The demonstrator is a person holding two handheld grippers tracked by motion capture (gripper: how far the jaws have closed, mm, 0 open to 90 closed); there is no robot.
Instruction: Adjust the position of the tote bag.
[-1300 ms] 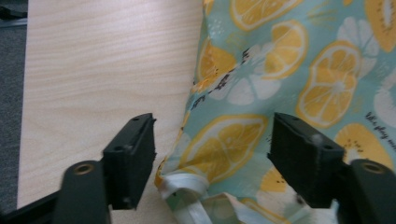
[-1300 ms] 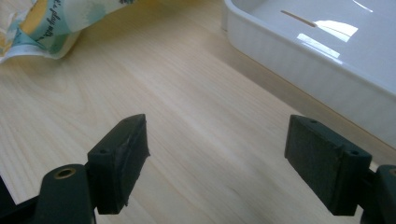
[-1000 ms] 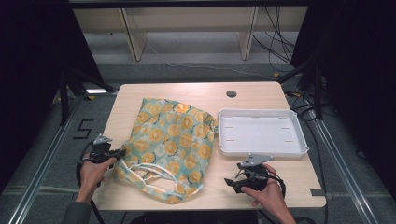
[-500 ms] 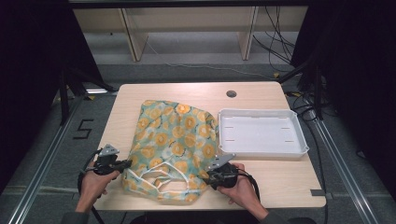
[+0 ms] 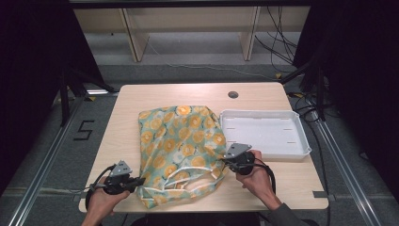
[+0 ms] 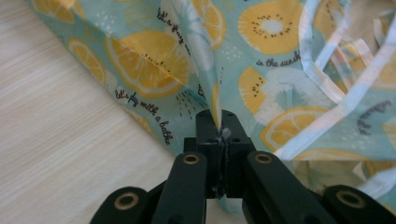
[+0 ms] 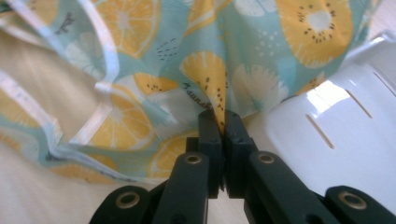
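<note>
High view: we've both grippers pinching fruit-print fabric bag [image 5: 181,143]; left gripper [image 5: 139,181] fingers clamped on near-left edge, right gripper [image 5: 226,161] fingers just closed on edge beside white tray [image 5: 282,115]. Bag ready for spreading on desk [image 5: 141,96].

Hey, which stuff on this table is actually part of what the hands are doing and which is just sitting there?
In use:
- fruit-print bag
- left gripper, shut on the bag's edge
- right gripper, shut on the bag's other side

Lying about:
- white tray
- table

Table evenly lit, surroundings dark; close views soft, glare on tray [image 7: 327,107].
</note>
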